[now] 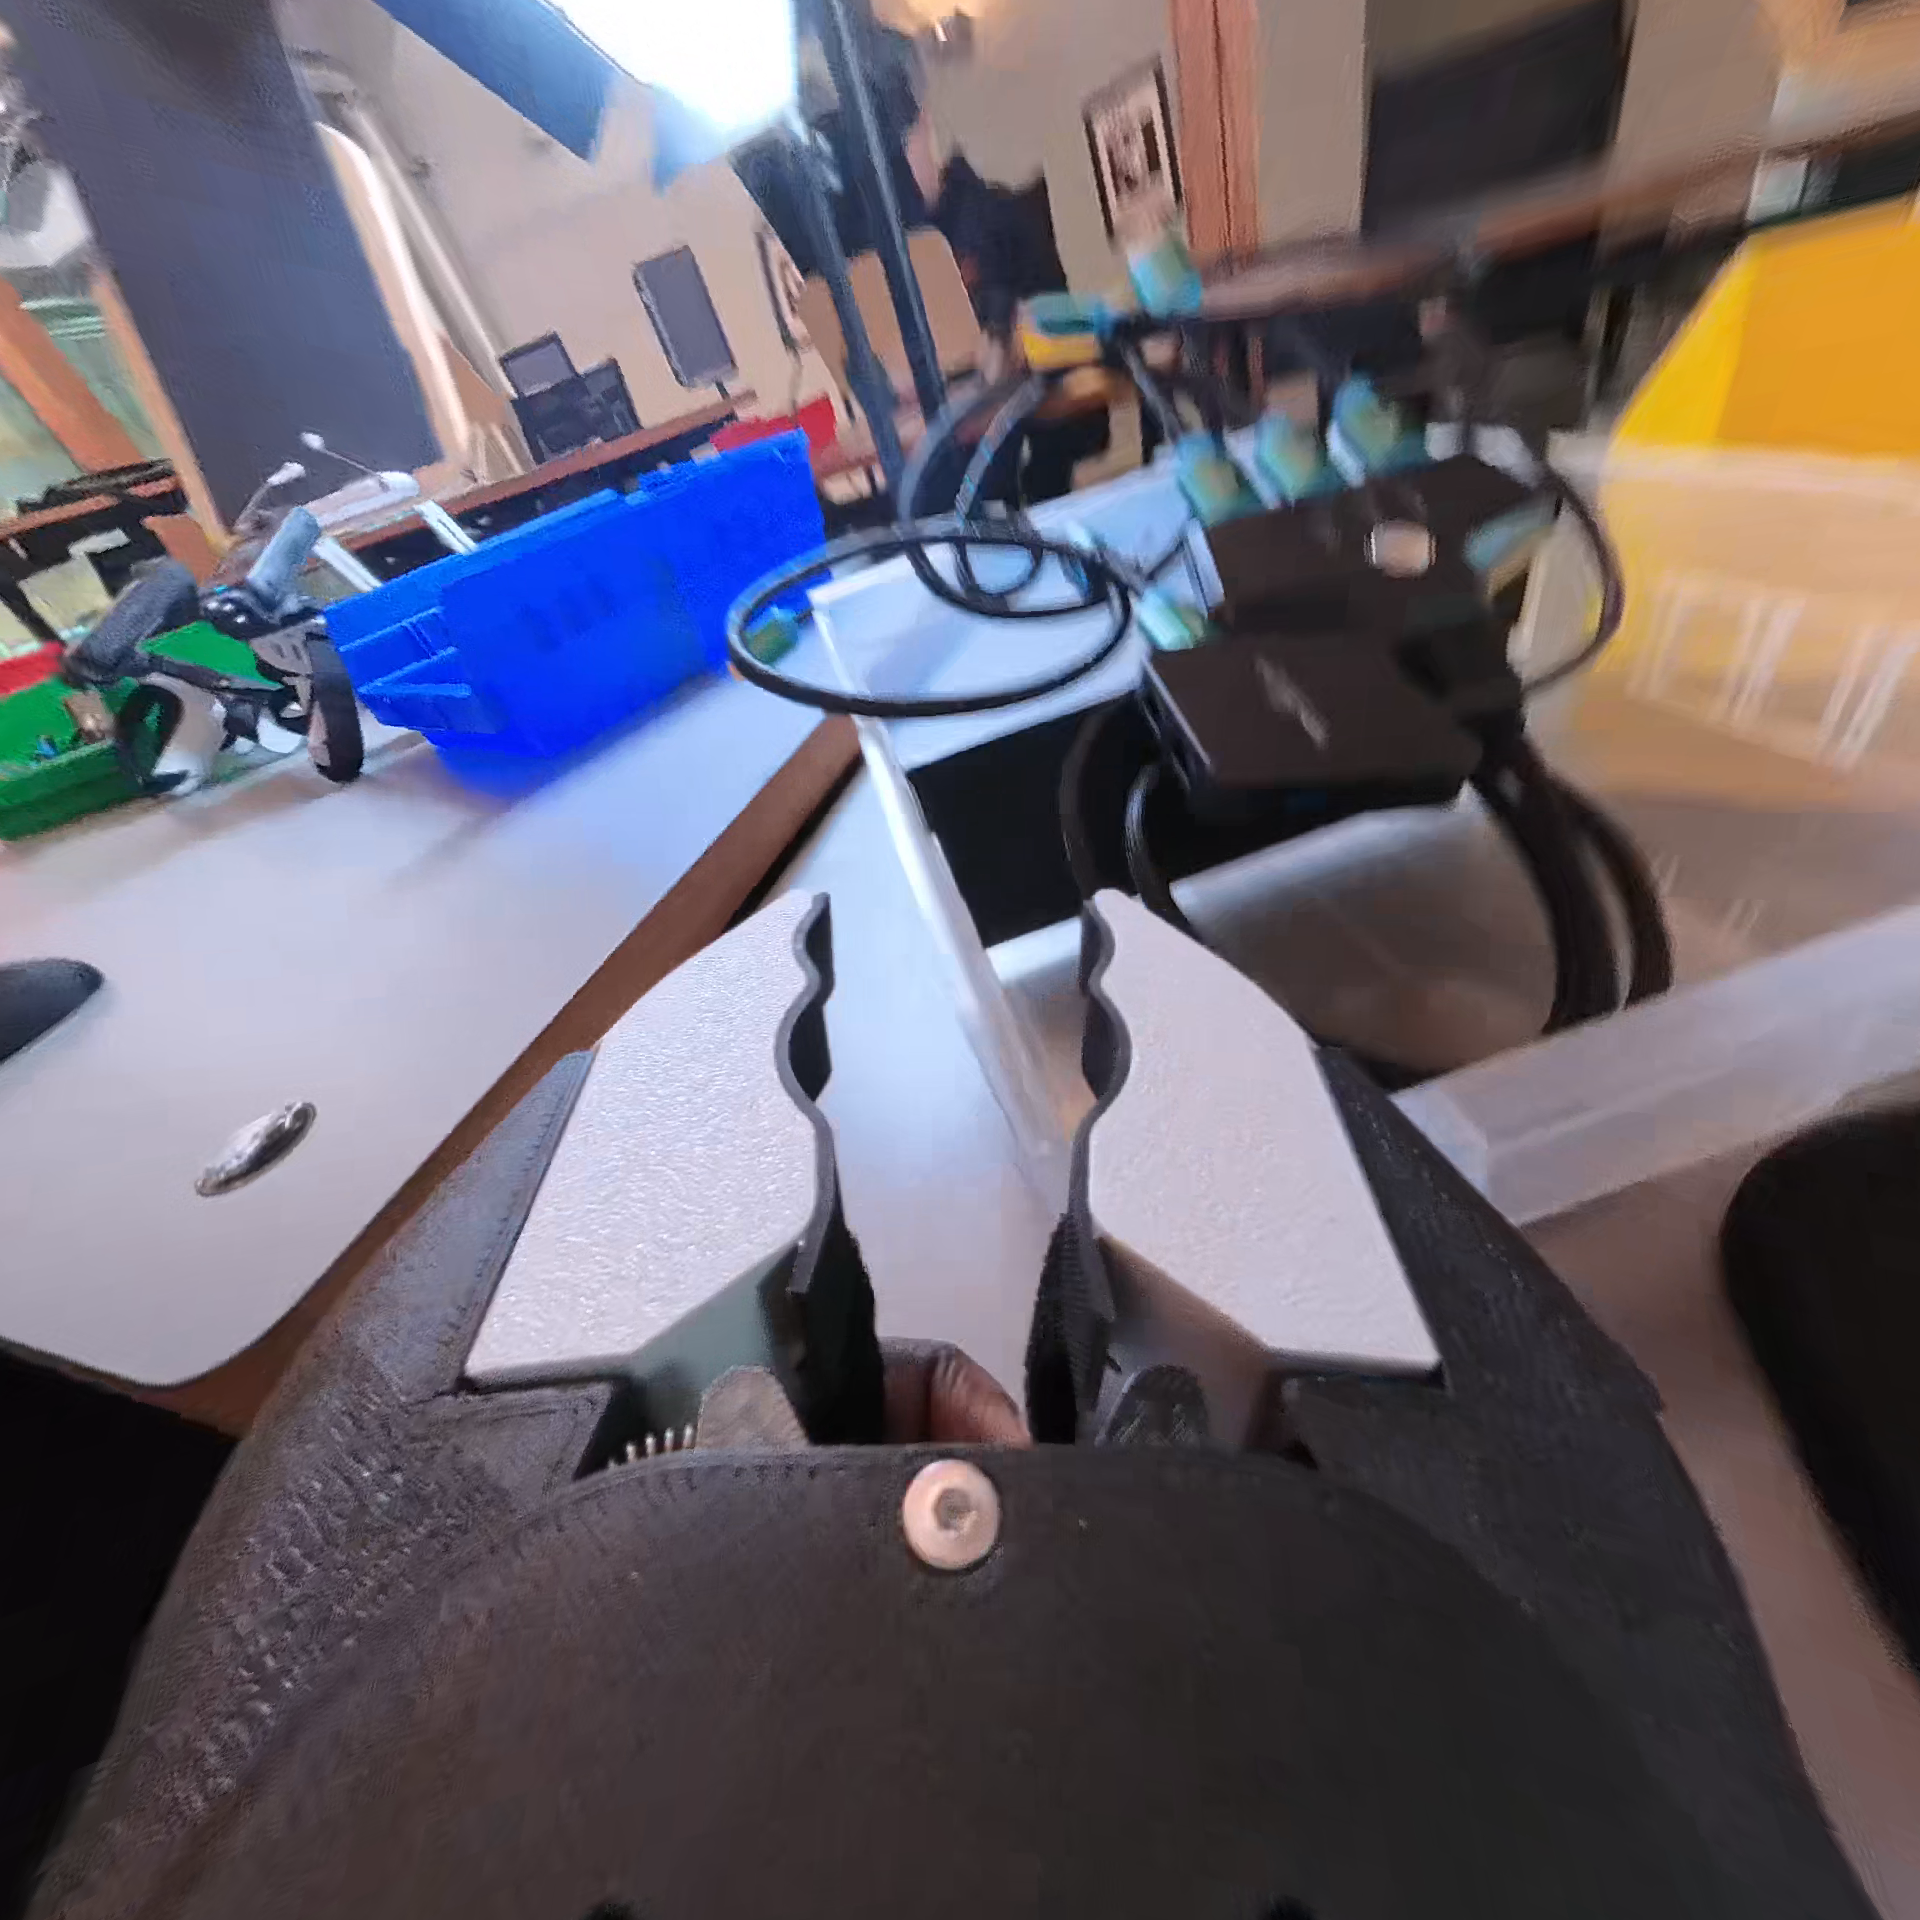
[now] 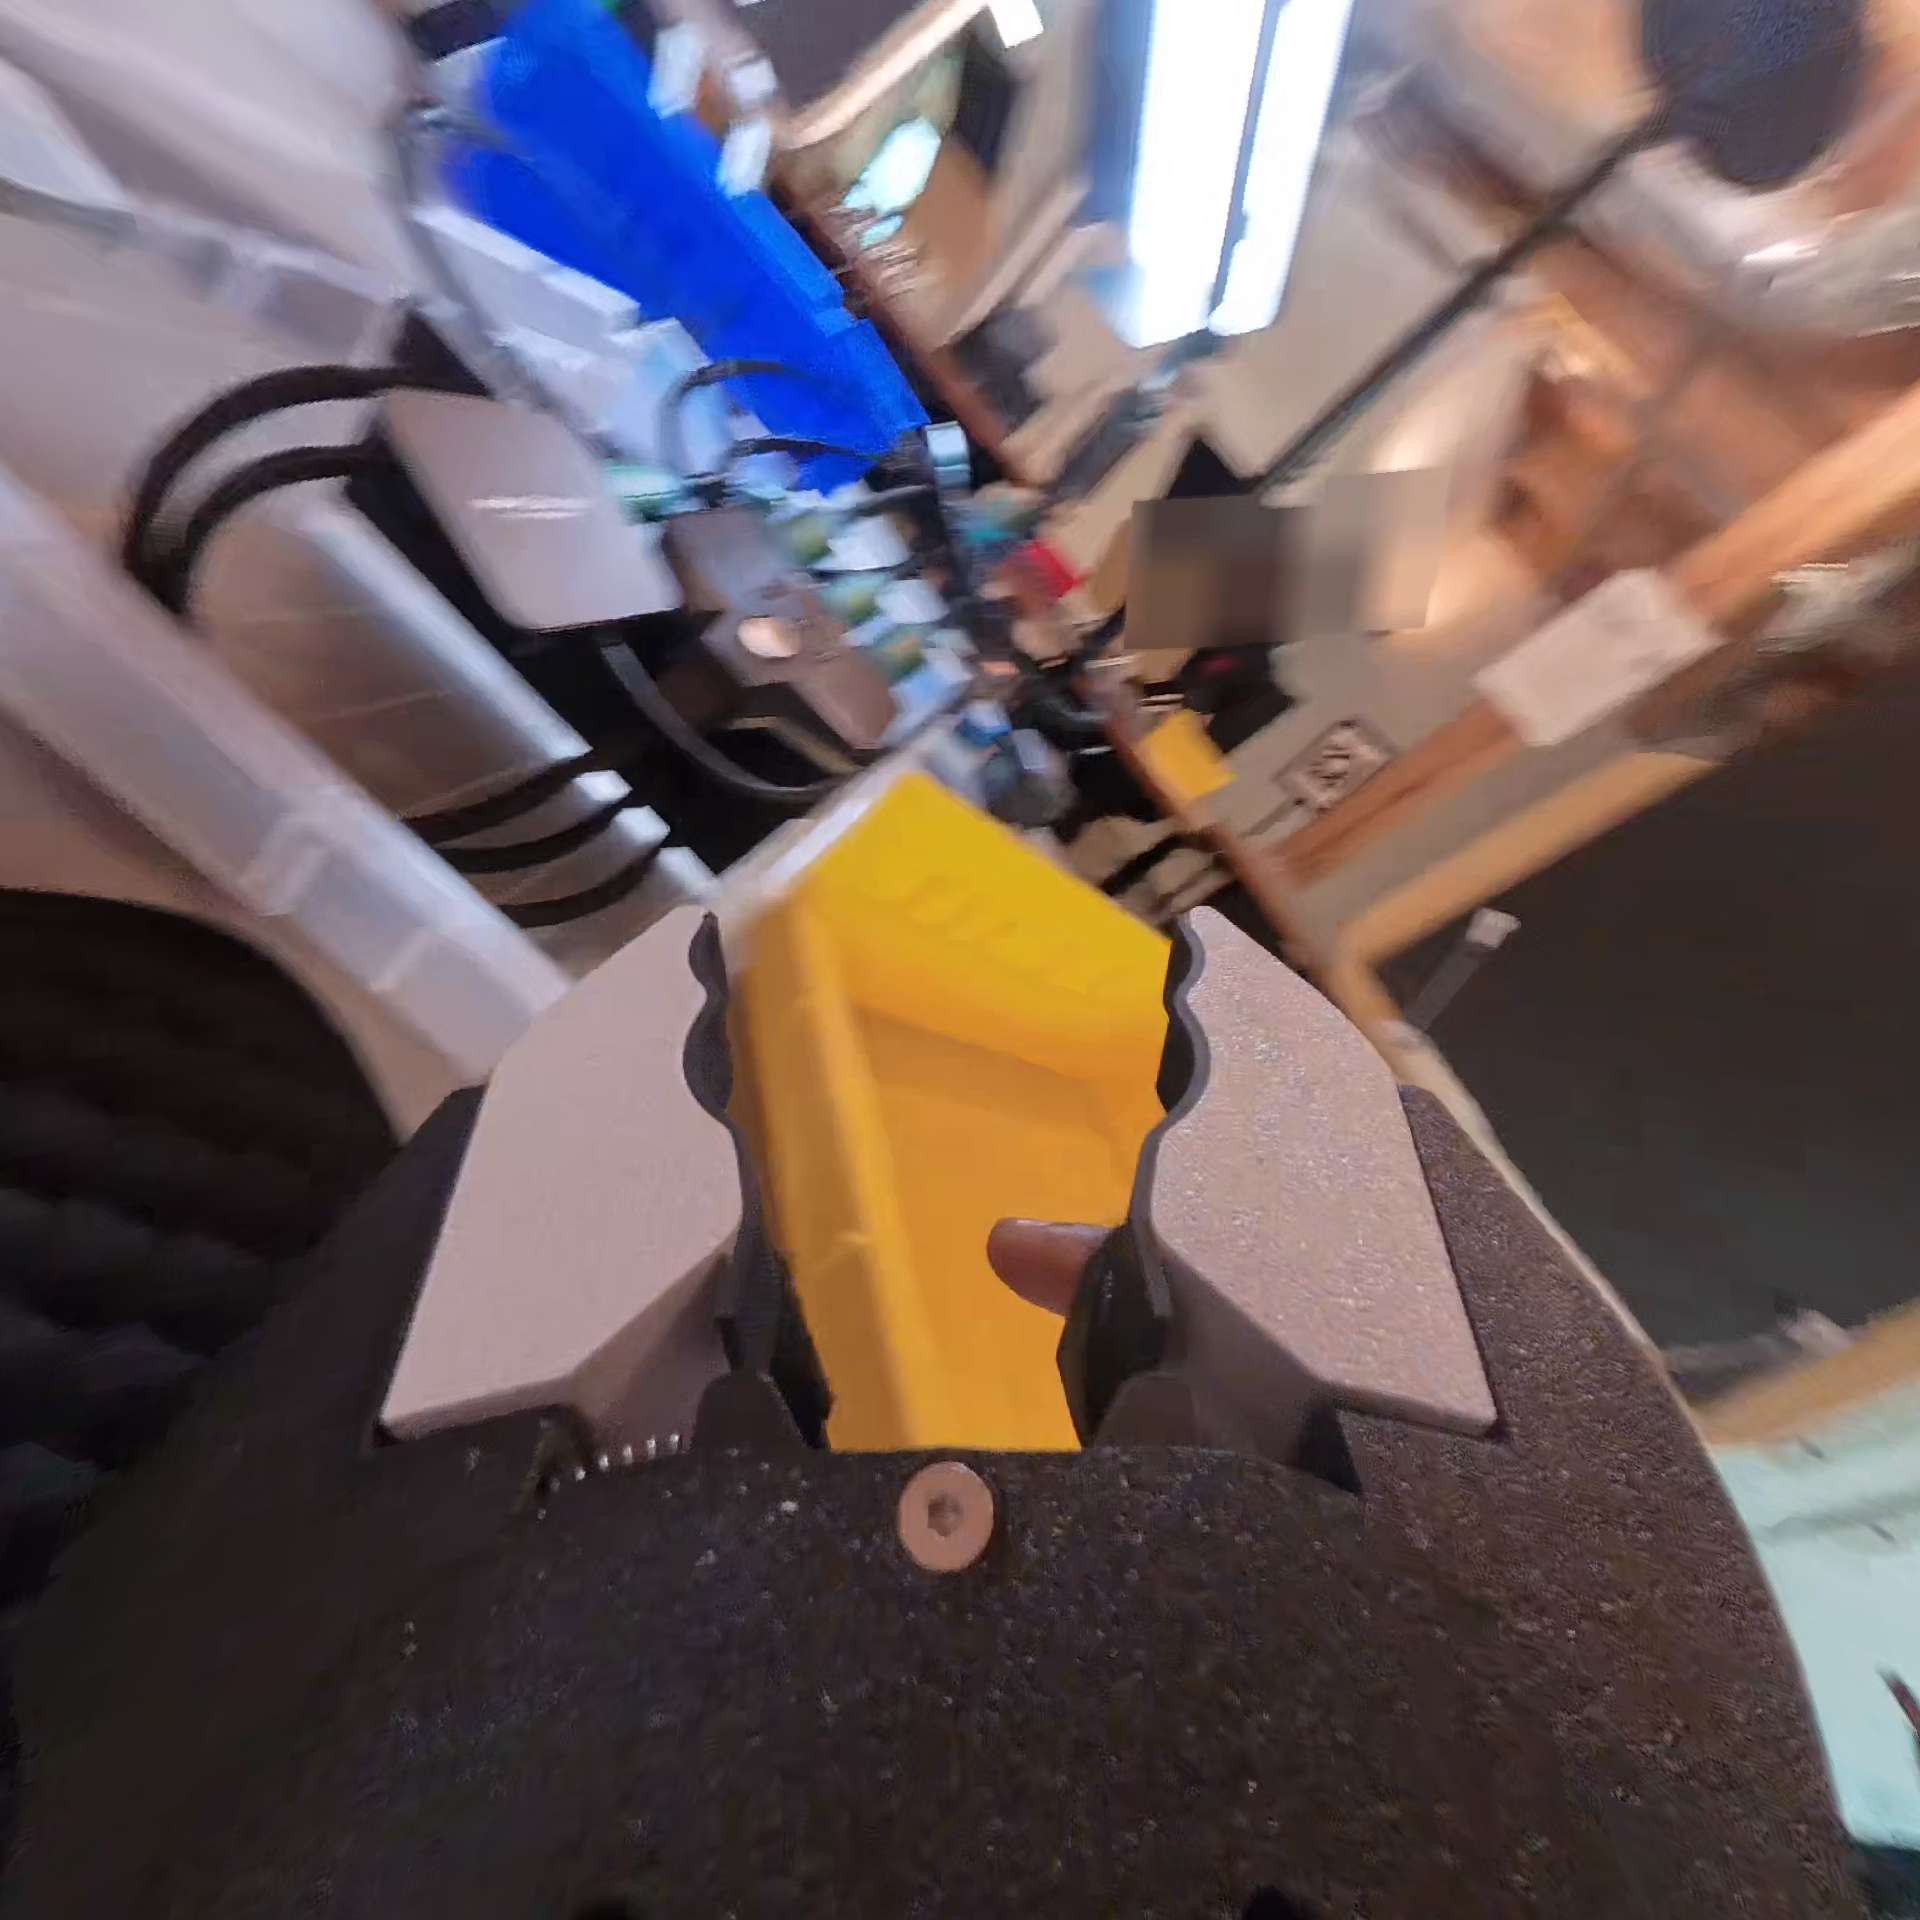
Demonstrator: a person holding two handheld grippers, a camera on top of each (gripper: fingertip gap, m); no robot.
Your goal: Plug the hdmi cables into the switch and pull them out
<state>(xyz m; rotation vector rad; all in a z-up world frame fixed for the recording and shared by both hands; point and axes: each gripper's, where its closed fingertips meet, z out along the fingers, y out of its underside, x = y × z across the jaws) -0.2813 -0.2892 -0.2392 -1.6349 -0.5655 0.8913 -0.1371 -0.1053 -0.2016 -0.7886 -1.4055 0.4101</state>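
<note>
- Grey and rough, the two fingers of the left tongs (image 1: 951, 940) are nearest, with wavy black rubber on their inner edges. They are spread apart and hold nothing.
- Between them you see the pale, smooth table (image 1: 260, 935) with its brown wooden edge.
- Far ahead on the right sits the switch (image 1: 1382, 582), a flat black box. Black hdmi cables (image 1: 925, 634) curl in loops beside it, and small teal plugs (image 1: 1288, 457) stand in a row along its back edge, so some look plugged in already.
- Over in the other view, the right tongs (image 2: 940, 951) are spread apart too and empty. A shiny yellow bin (image 2: 935, 1039) lies behind the gap, not pinched.
- Both views are blurry, so I think the hands are moving fast toward the switch.
- To do this step well, I would slow down, pick one teal plug, and line the tongs up straight with it.
- Pinch the hard plug, not the soft bendy cable.
- One pair of tongs may need to hold the box, or it might slide.
- A hard blue bin (image 1: 582, 623) sits well to the left.
</note>
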